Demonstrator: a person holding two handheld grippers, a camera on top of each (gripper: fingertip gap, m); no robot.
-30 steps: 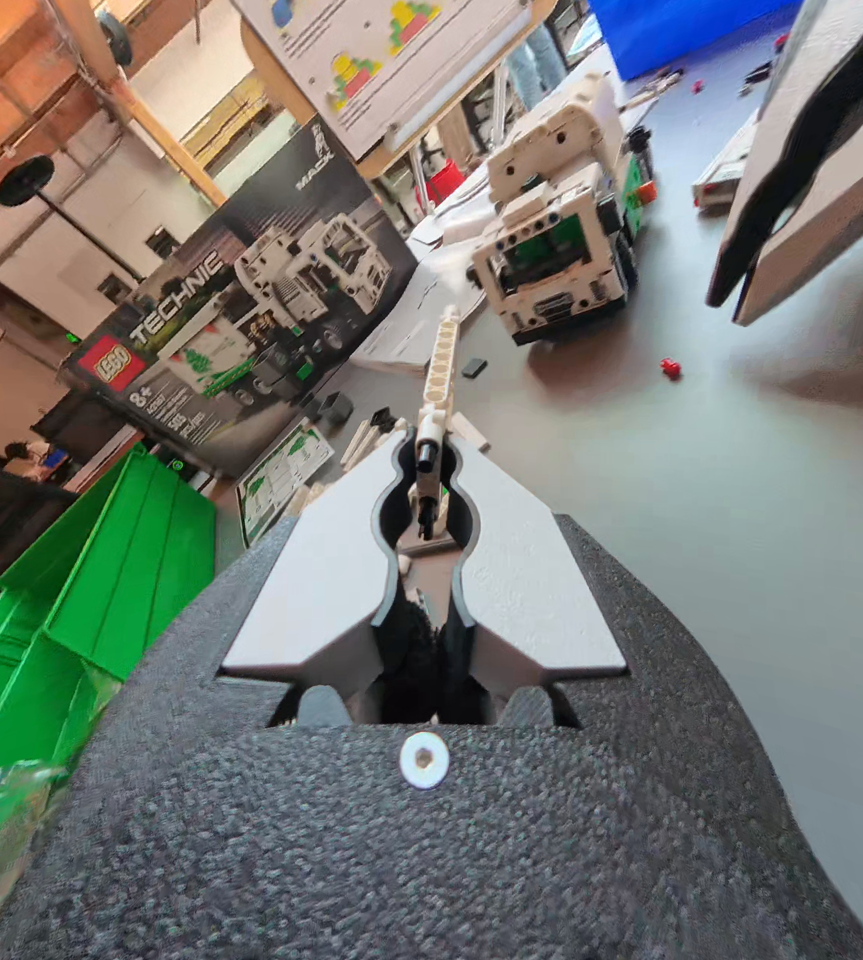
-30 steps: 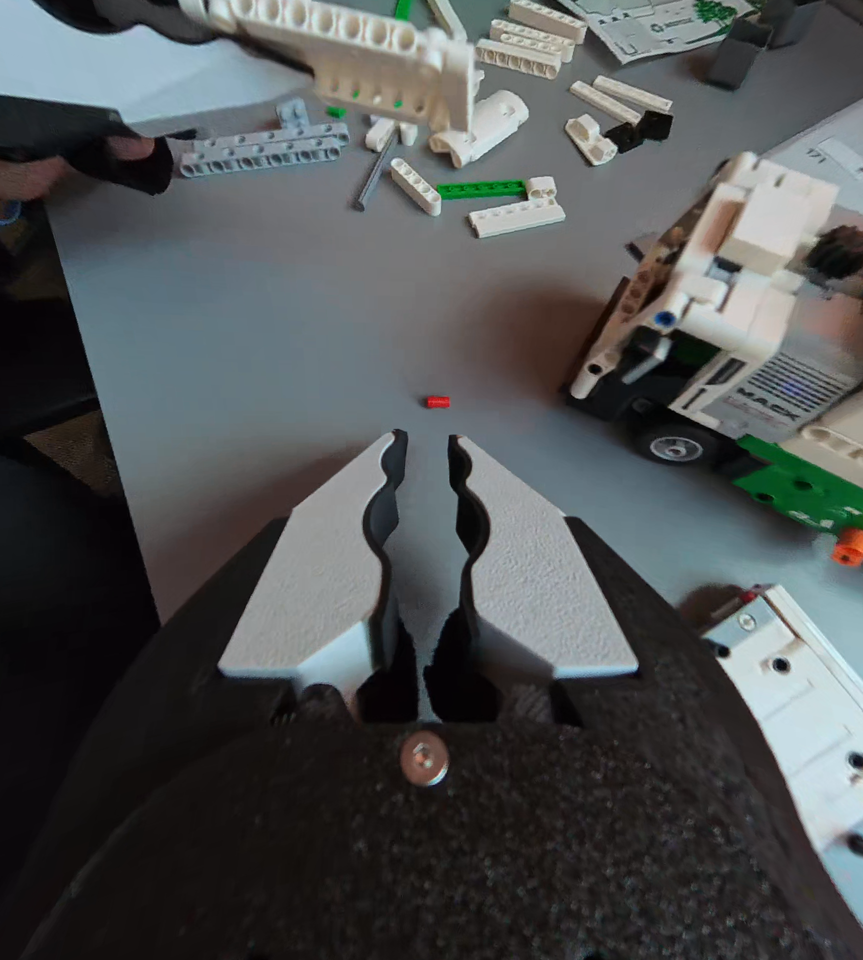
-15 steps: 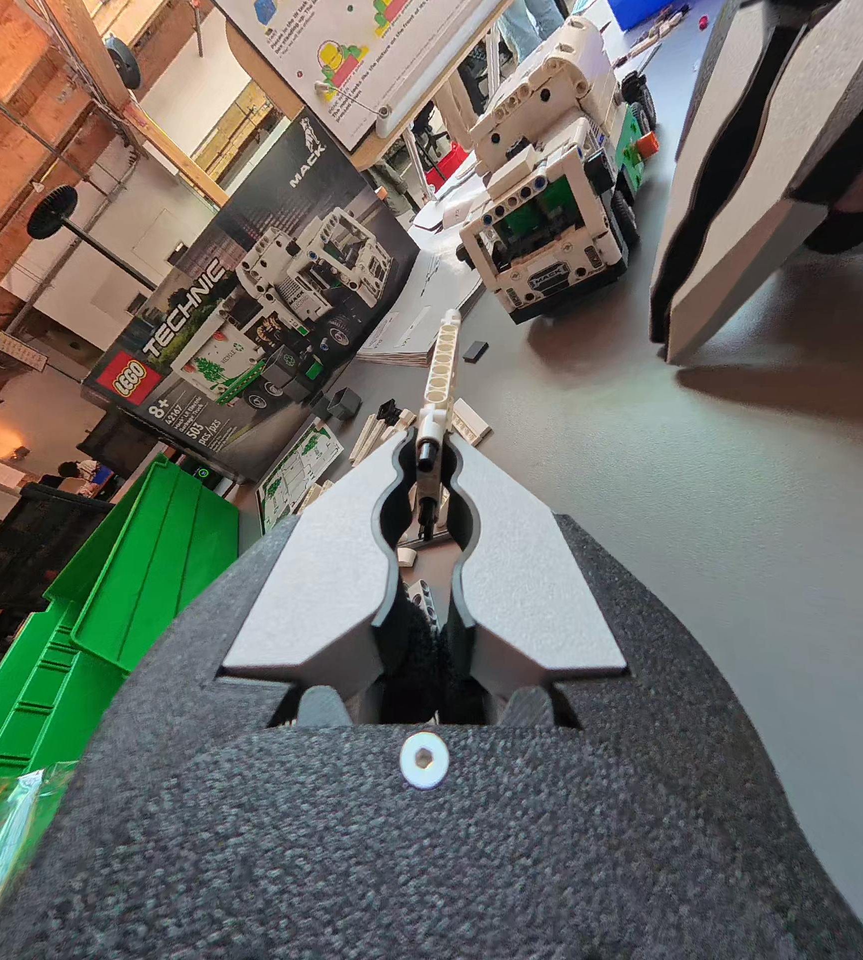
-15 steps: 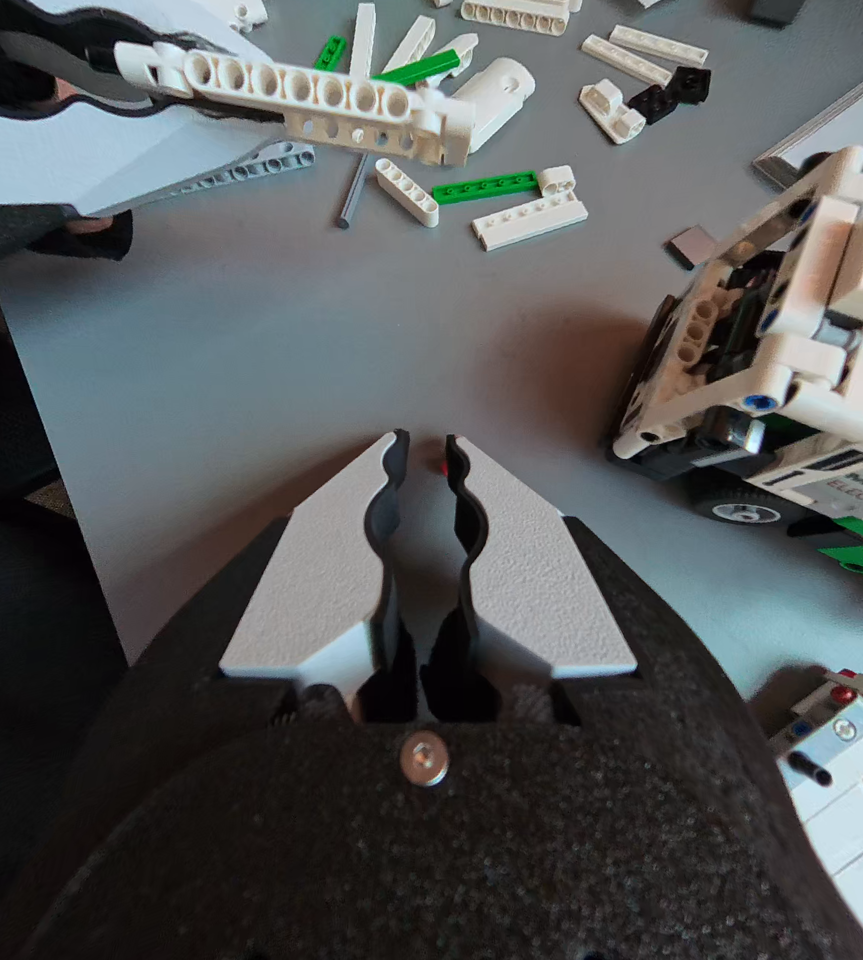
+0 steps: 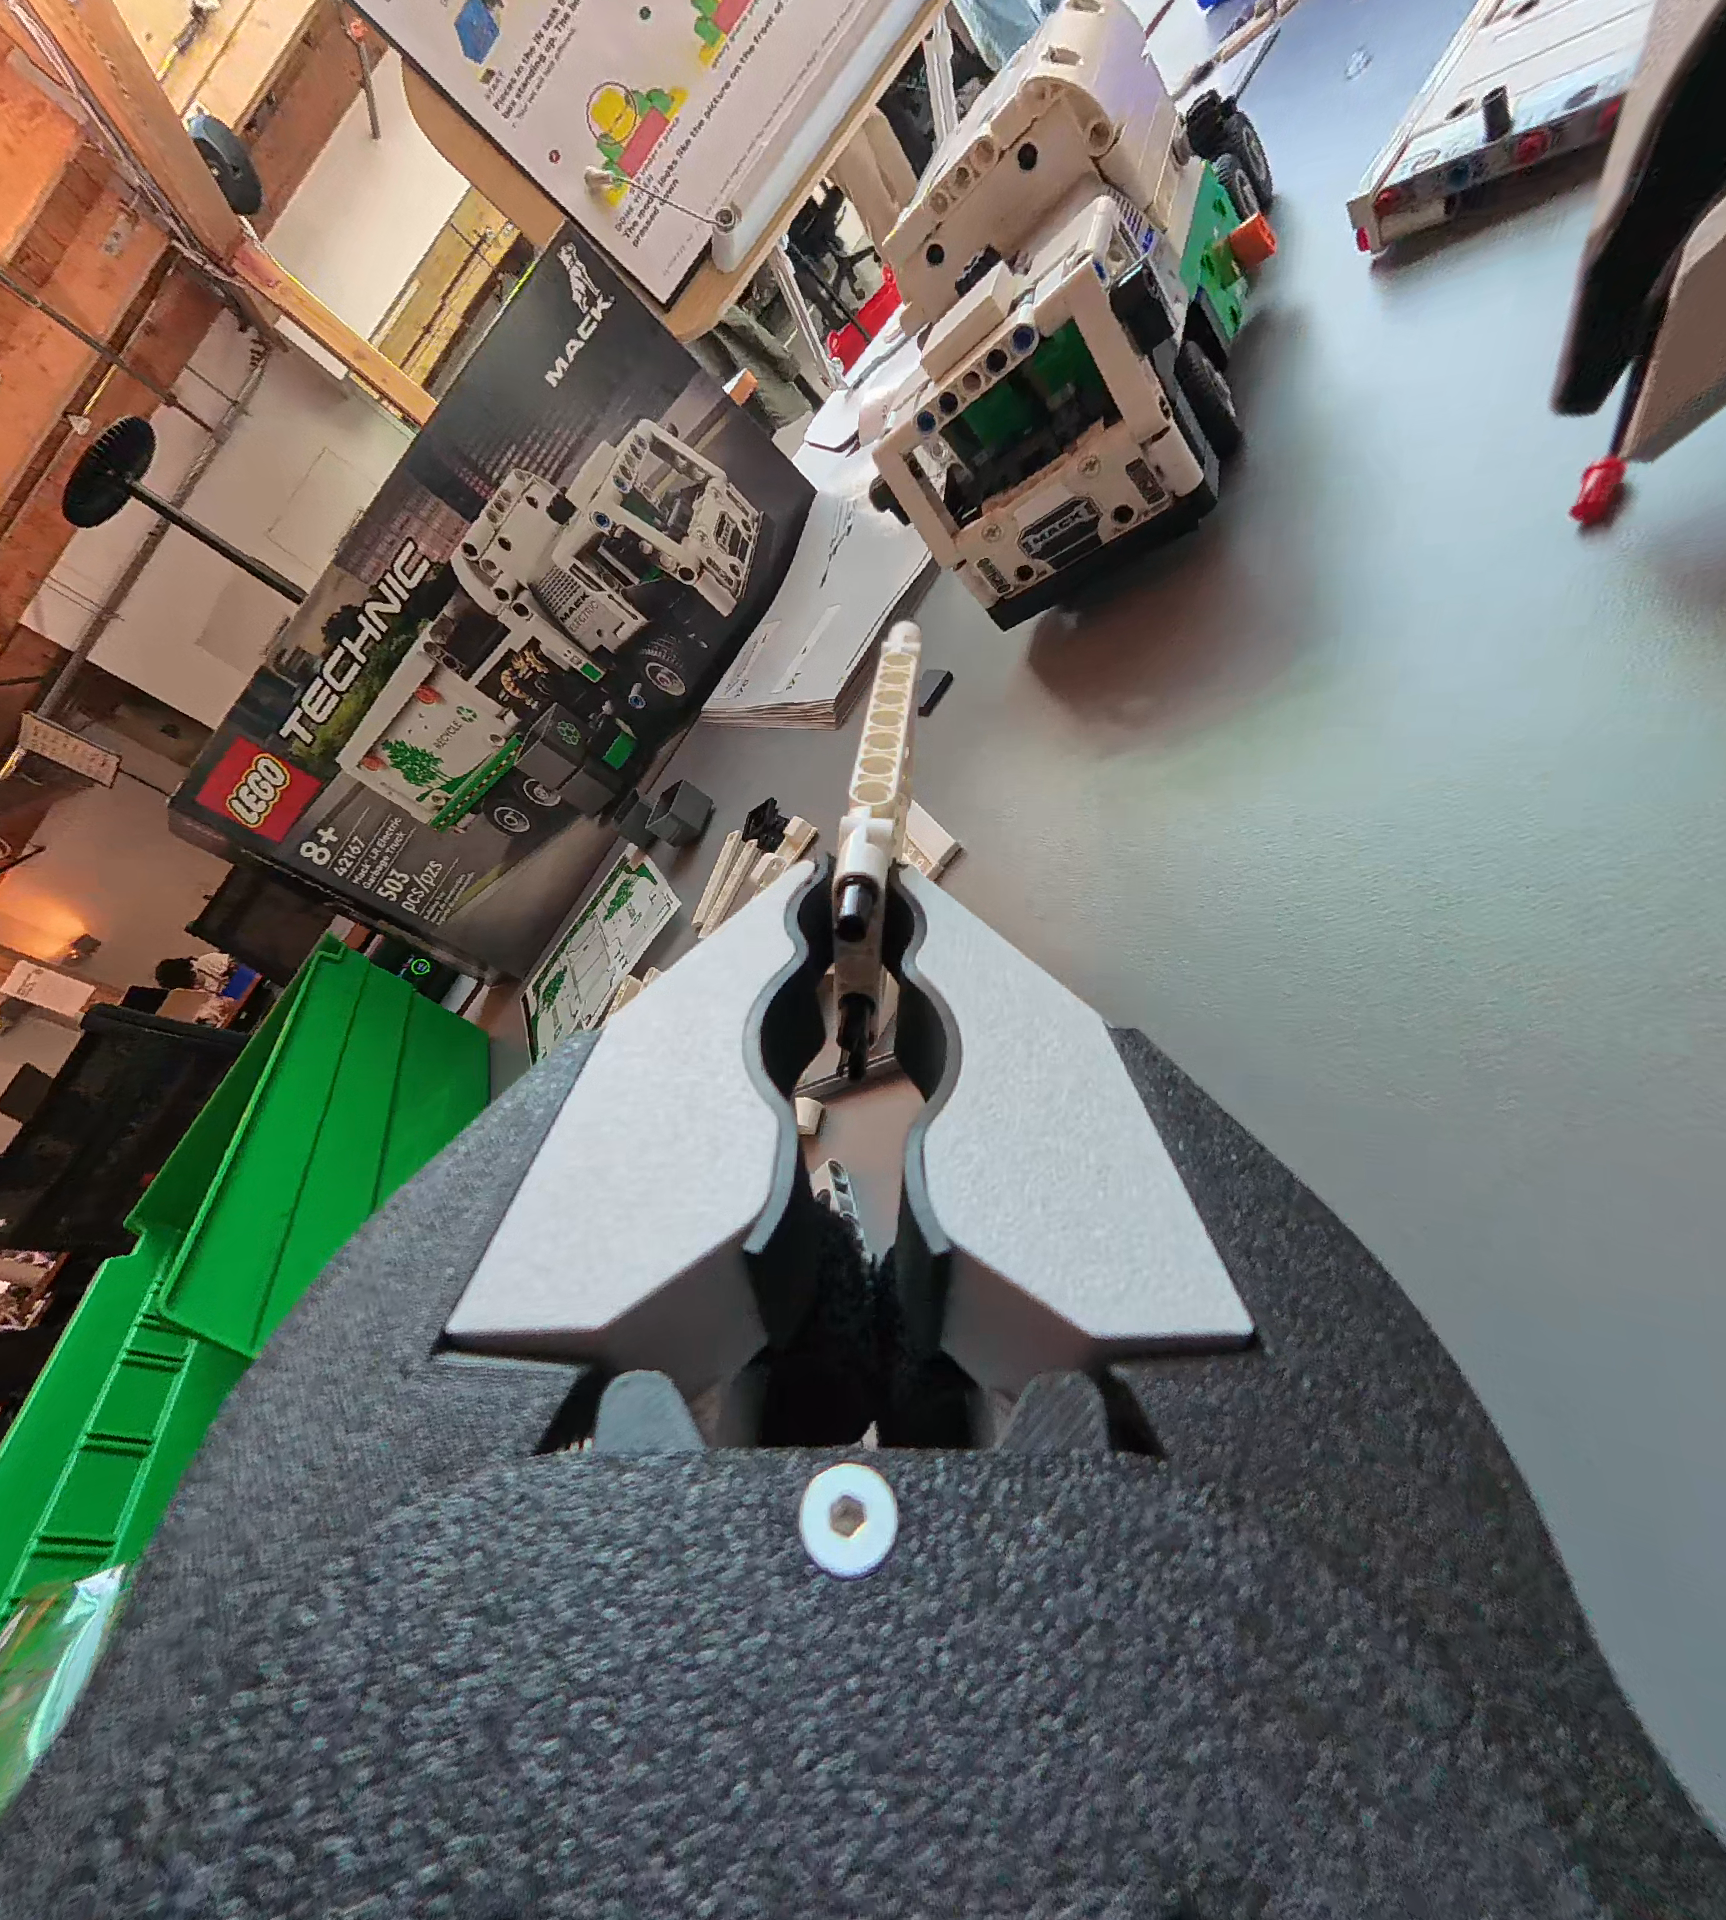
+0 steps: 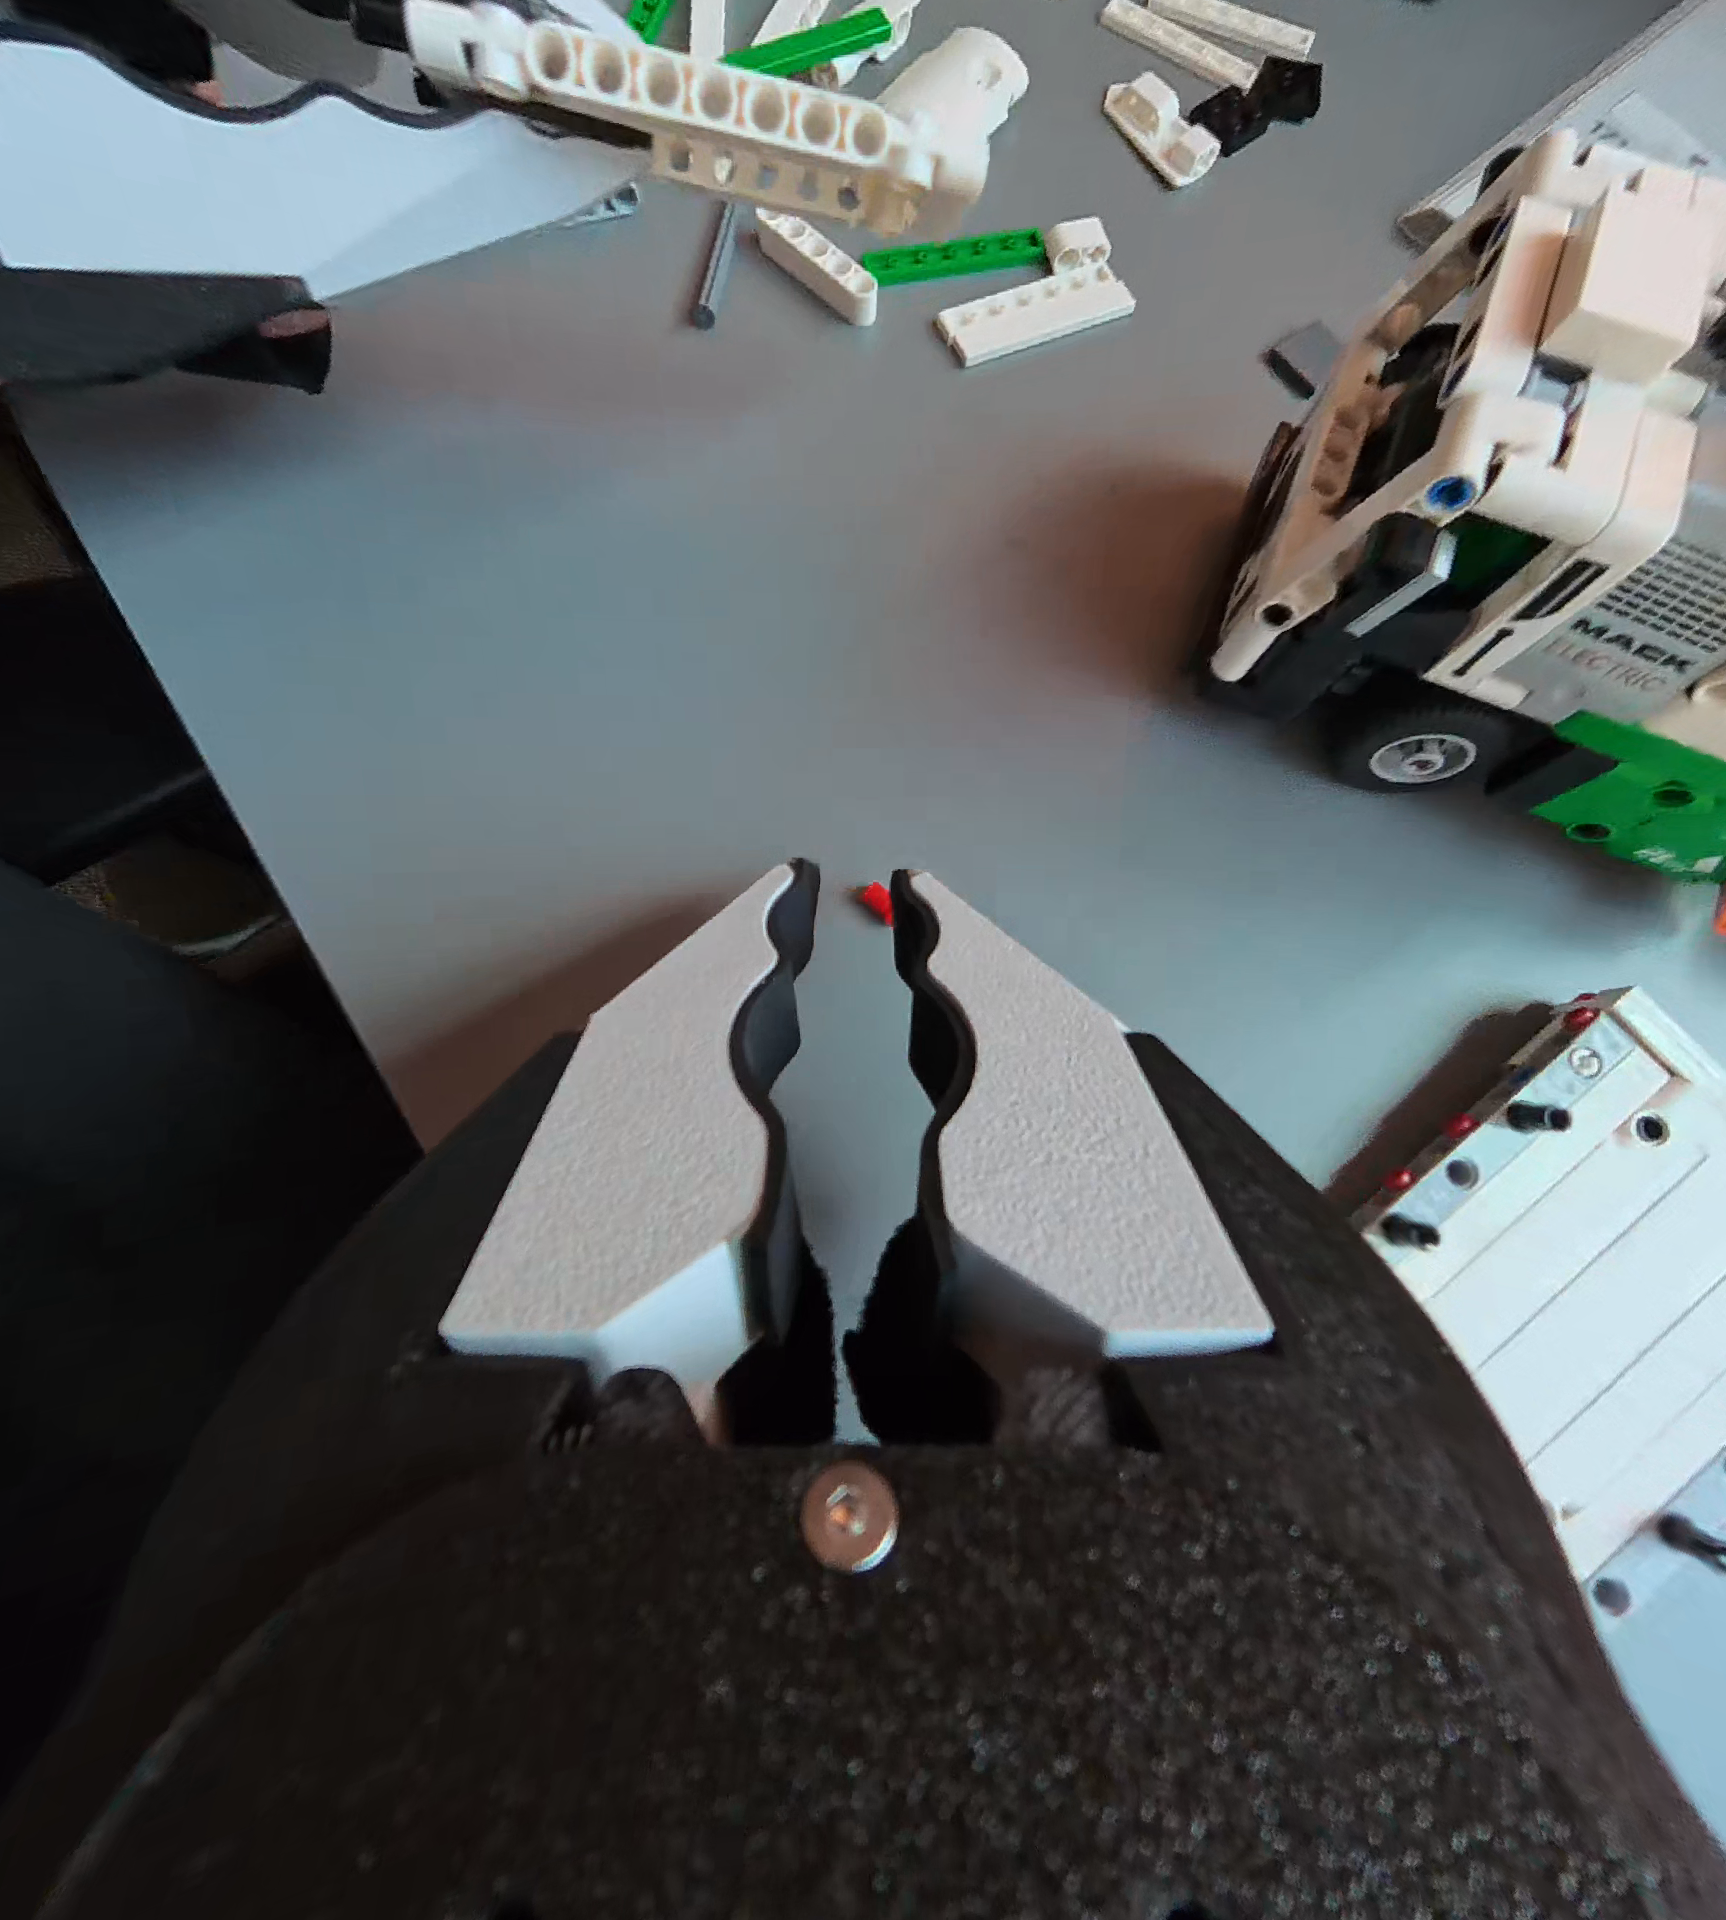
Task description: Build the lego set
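A grey tabletop (image 6: 547, 582) fills both views. At its far left stand green bins (image 5: 246, 1195) and a dark product box (image 5: 485, 623) picturing a truck. A white and green toy truck (image 6: 1524, 540), built from bricks, stands at the right of the right wrist view, with a white studded panel (image 6: 1607, 1278) lying nearer, just right of the right tongs. Loose white, green and black bricks (image 6: 994, 270) lie scattered on the far side of the tabletop, beside an instruction booklet (image 5: 817, 623).

The left tongs (image 5: 864, 883) are nearly closed, both pads pressing on the end of a long white beam (image 5: 885, 727) with a row of holes, which juts forward above the tabletop. The right tongs (image 6: 854, 883) are down at the tabletop and slightly open. A small red pin (image 6: 877, 900) lies on the tabletop between their tips, close against the right fingertip (image 6: 909, 894) and apart from the left one, not gripped.
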